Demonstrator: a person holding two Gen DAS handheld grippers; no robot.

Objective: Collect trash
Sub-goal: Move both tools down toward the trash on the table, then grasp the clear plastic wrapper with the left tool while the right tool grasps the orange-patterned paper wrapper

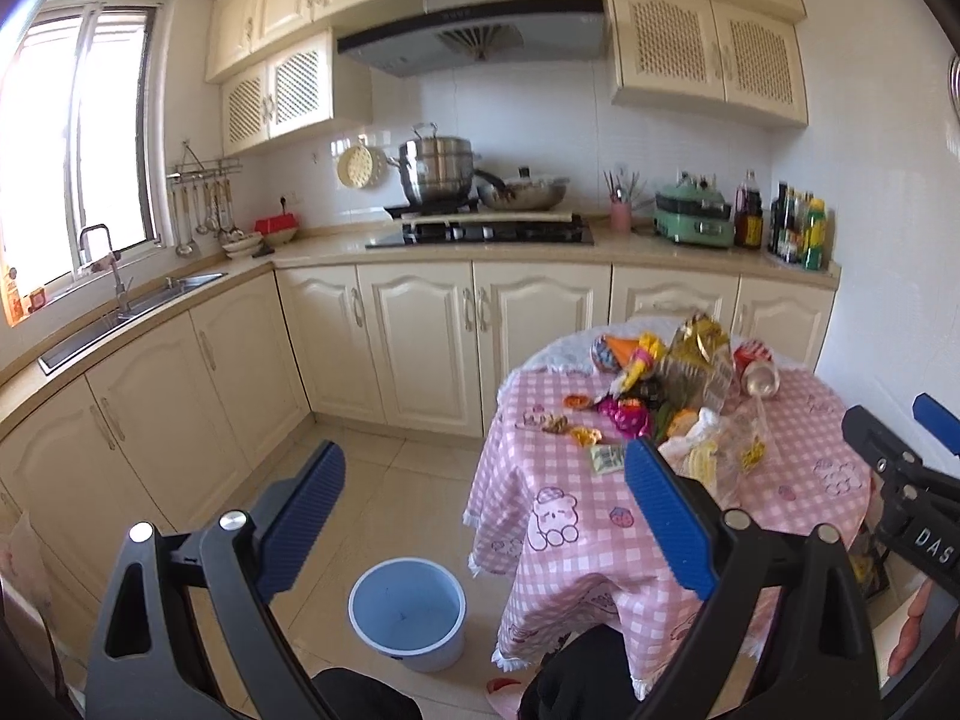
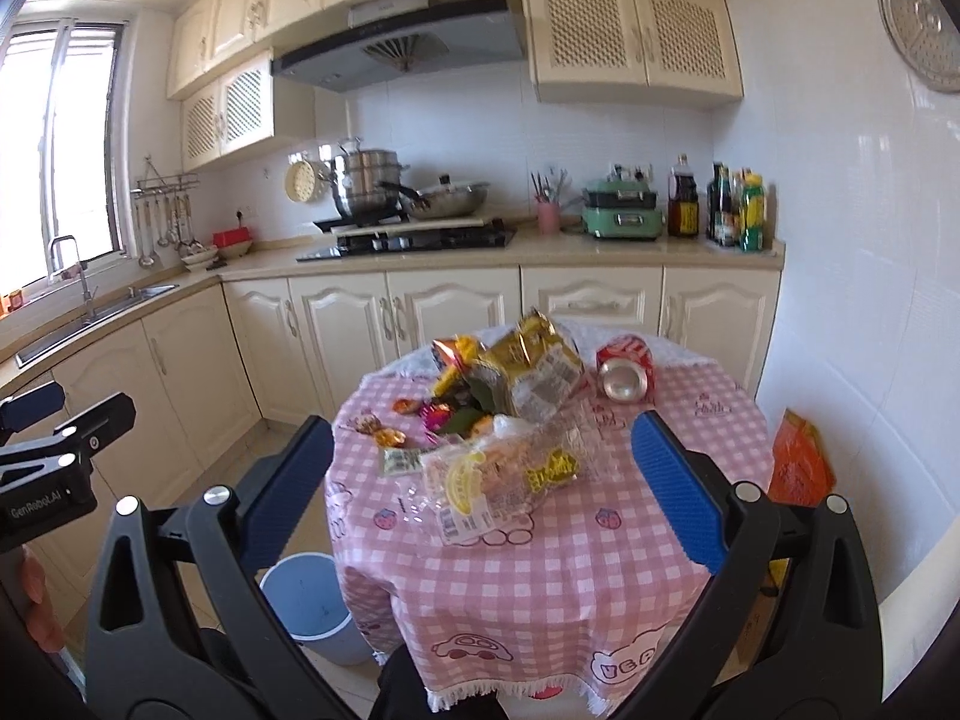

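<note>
Both tools are hanging spread wide and gripping nothing: the left tool [image 1: 483, 516] is hovering over the floor beside the round bench [image 2: 690, 420], the right tool [image 2: 483, 486] above its near edge. The trash is lying heaped on the pink checked cloth: a clear wrapper [image 2: 498, 474], gold bag [image 2: 528, 372], red can [image 2: 624, 369] on its side. A blue bin [image 1: 408, 615] is sitting on the floor beside the bench.

Crumpled snack wrappers [image 2: 480, 414] lie heaped on the table's pink checked cloth: a gold foil bag [image 2: 531, 369], a clear plastic bag [image 2: 498, 474] nearest. A red soda can [image 2: 625, 367] lies tipped beside them. A blue bin [image 1: 408, 612] stands on the floor.
</note>
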